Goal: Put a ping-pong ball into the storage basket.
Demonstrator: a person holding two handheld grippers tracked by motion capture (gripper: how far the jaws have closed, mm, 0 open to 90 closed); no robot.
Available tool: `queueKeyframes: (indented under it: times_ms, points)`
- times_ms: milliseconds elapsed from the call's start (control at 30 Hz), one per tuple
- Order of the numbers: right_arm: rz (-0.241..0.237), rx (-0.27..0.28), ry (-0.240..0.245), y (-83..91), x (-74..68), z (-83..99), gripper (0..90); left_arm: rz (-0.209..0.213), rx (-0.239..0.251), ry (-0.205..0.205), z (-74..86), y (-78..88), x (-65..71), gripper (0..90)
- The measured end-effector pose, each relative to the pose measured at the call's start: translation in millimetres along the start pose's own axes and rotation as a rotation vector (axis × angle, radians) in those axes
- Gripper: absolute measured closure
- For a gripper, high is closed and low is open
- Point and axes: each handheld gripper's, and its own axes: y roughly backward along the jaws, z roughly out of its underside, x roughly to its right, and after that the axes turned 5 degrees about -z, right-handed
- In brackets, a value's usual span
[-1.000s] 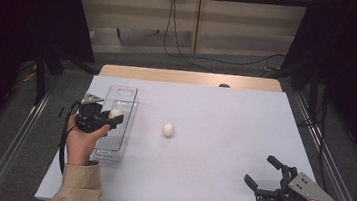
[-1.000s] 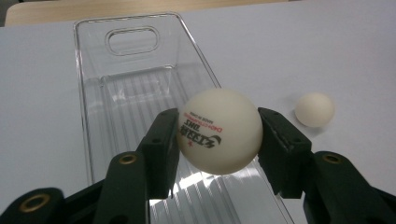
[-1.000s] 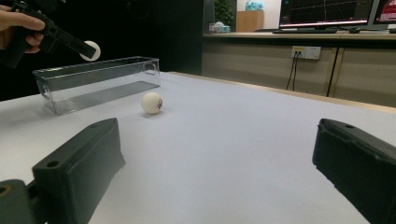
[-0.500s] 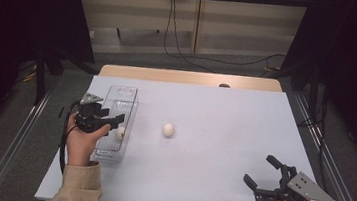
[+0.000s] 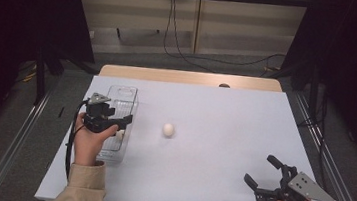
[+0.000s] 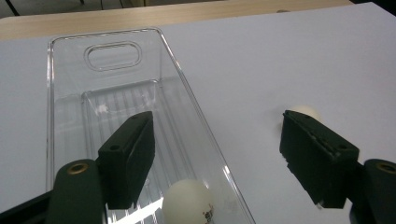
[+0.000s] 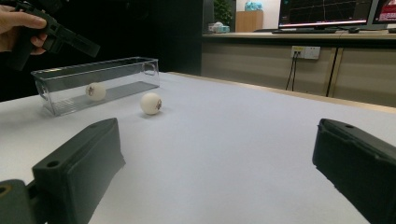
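Jaws of the left gripper [image 6: 217, 158] have just been opening, empty, above 1 white printed ball [image 6: 188, 204].

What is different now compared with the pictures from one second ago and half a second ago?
The left tongs, over the clear plastic tray, have just been opening. The white table-tennis ball they let go now lies free in the tray below them, not between the jaws. The second white ball on the white table and the open right tongs stayed where they were.
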Motion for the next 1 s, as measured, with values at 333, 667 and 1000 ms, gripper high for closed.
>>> queueKeyframes:
  times_ms: [333,667,1000]
  points:
    - [0.007,-0.003,-0.003,2.2,2.1,0.7,0.7,0.018,-0.008,-0.026,-3.9,-8.7,12.2,21.0]
    - [0.012,-0.003,-0.002,4.3,2.6,0.7,0.6,0.037,-0.018,-0.049,-6.4,-15.8,23.2,18.1]
    - [0.011,-0.003,0.000,4.5,2.3,0.8,0.6,0.043,-0.016,-0.063,-7.8,-20.6,32.9,15.3]
